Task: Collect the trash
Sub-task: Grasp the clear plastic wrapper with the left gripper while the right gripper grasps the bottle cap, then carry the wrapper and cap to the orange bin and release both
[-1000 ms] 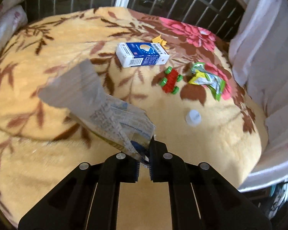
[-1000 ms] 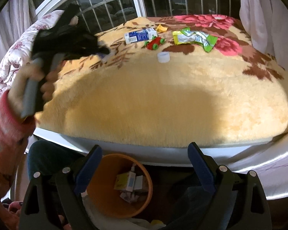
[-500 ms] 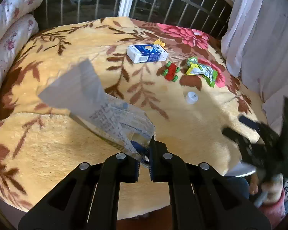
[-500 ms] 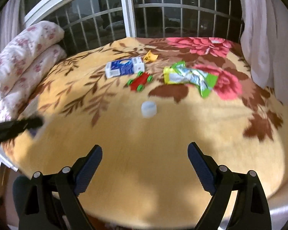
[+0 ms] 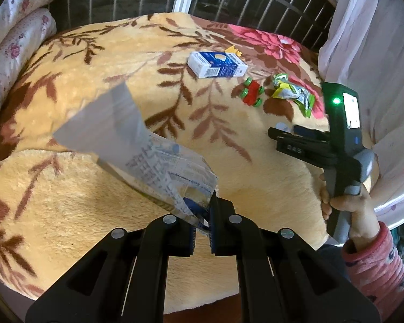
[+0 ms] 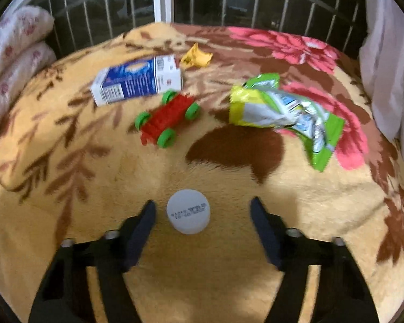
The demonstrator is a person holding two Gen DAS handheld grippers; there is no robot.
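Trash lay on the blanket (image 6: 94, 177): a cap (image 6: 188, 211) sat untouched between the closing jaws of the right gripper (image 6: 202, 212), the left gripper (image 5: 202, 224) pinched a wrapper (image 5: 137, 145), and farther were a toy car (image 6: 167, 119), a pouch (image 6: 282, 110) and a carton (image 6: 137, 80).

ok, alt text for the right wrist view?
Right gripper closing around a white cap lying on a floral blanket, pads not yet touching it. Beyond lie a red toy car, a blue-white carton, a green wrapper and a yellow scrap.
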